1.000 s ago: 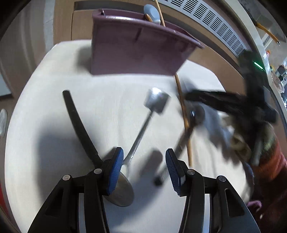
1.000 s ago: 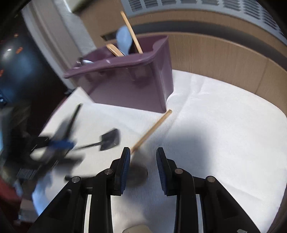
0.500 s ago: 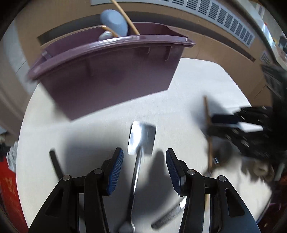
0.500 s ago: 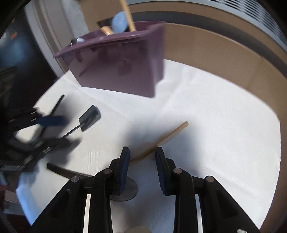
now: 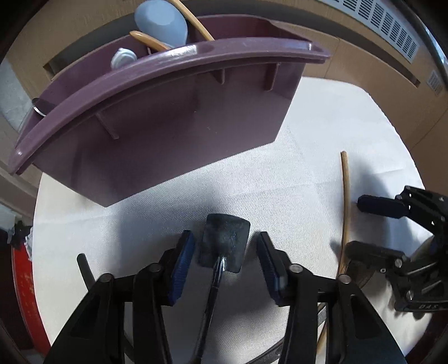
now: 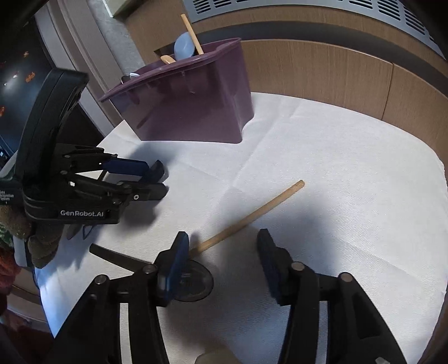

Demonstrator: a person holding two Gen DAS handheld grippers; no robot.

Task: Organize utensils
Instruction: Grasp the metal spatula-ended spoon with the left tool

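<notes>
A purple utensil bin (image 5: 173, 117) stands at the back of the white table and holds a blue spoon (image 5: 162, 22) and wooden utensils. It also shows in the right wrist view (image 6: 196, 103). My left gripper (image 5: 224, 252) is open, its jaws on either side of a small metal spatula (image 5: 224, 243) lying on the cloth. My right gripper (image 6: 221, 257) is open over the handle of a wooden utensil (image 6: 249, 218), whose round head (image 6: 193, 282) lies under the left finger. The wooden handle (image 5: 345, 201) also shows in the left wrist view.
A black utensil handle (image 6: 117, 256) lies on the cloth near the front left edge; its tip (image 5: 84, 266) shows in the left wrist view. The left gripper body (image 6: 70, 190) is at the left of the right wrist view. Wooden cabinet panels (image 6: 336, 72) run behind the table.
My left gripper has moved forward along the metal spatula to its blade, closer to the bin. My right gripper has opened wider above the wooden utensil.
</notes>
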